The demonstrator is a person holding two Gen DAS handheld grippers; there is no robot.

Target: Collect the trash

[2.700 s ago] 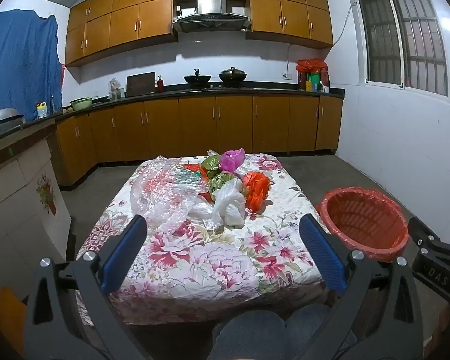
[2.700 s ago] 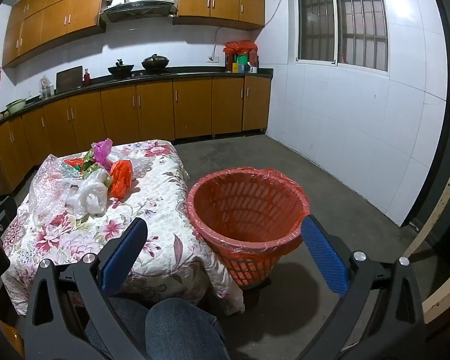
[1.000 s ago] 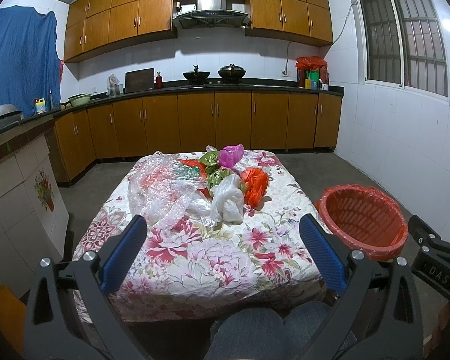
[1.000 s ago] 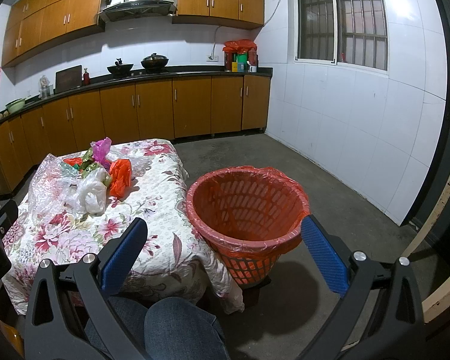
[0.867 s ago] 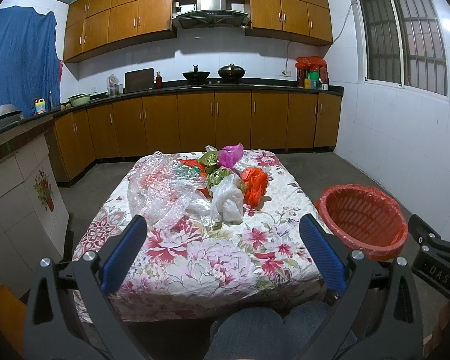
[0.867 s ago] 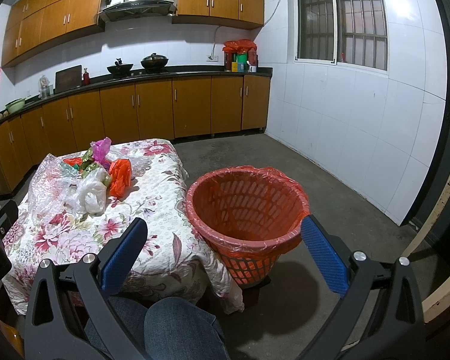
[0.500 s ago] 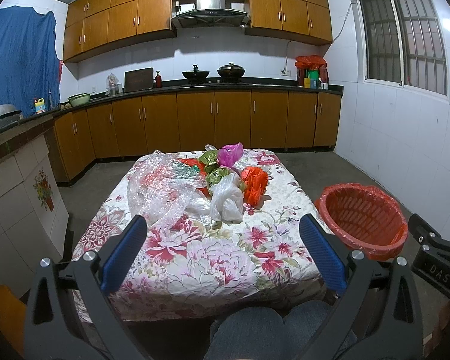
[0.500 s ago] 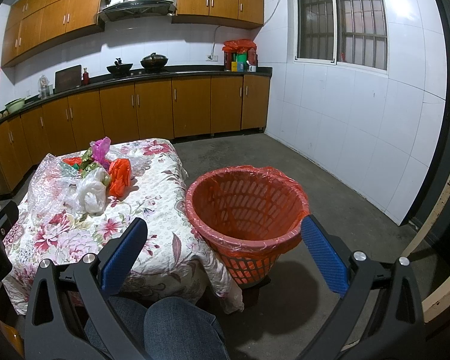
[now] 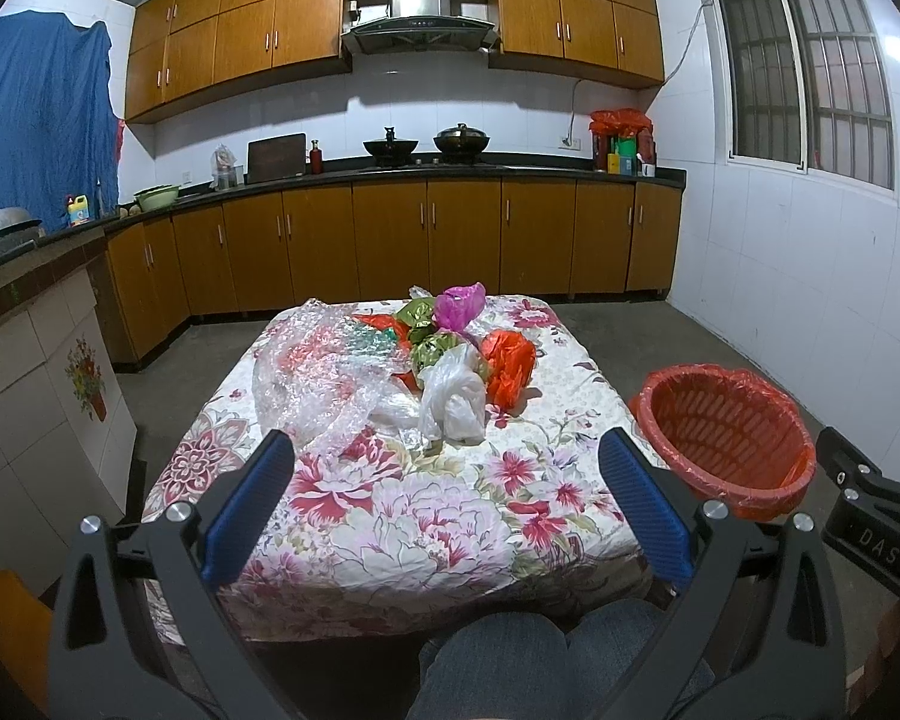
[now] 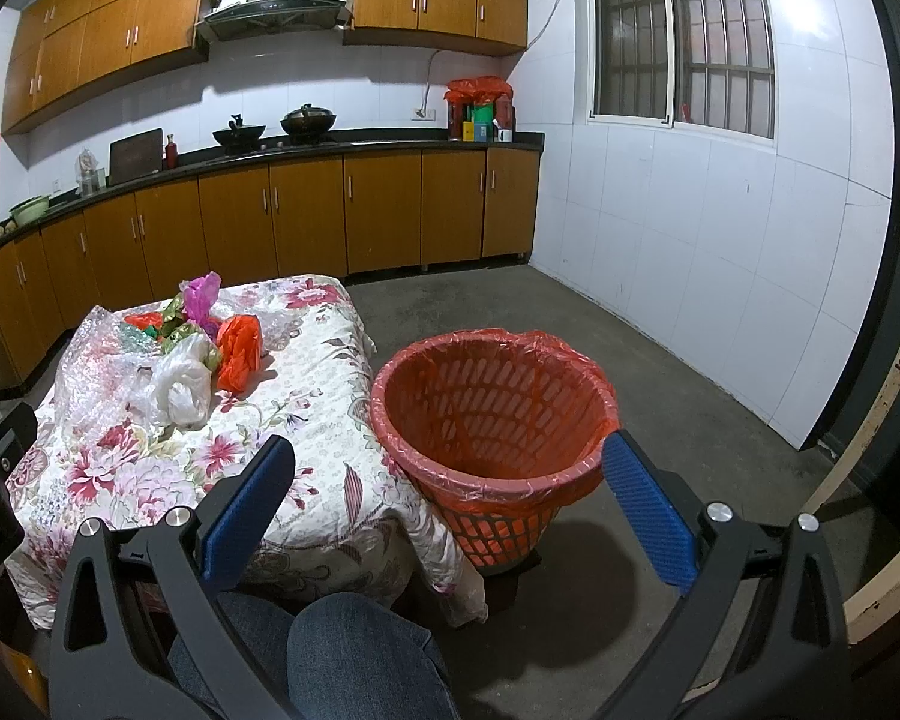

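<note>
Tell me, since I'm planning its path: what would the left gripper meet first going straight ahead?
Probably the white plastic bag at the pile's near edge, above the floral tablecloth; the open left gripper shows nothing nearer, though depth is unclear.

One orange basket (image 10: 492, 414) at three o'clock of one floral table (image 9: 426, 516); on it one white bag (image 9: 453, 399), one orange bag (image 9: 510, 366), one pink bag (image 9: 459, 306), one bubble-wrap sheet (image 9: 312, 378).

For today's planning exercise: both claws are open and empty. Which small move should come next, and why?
Probably reach the left claw forward to the white bag, the nearest piece of the trash pile. Nothing is held yet, and the lined bin stands beside the table, seemingly empty.
</note>
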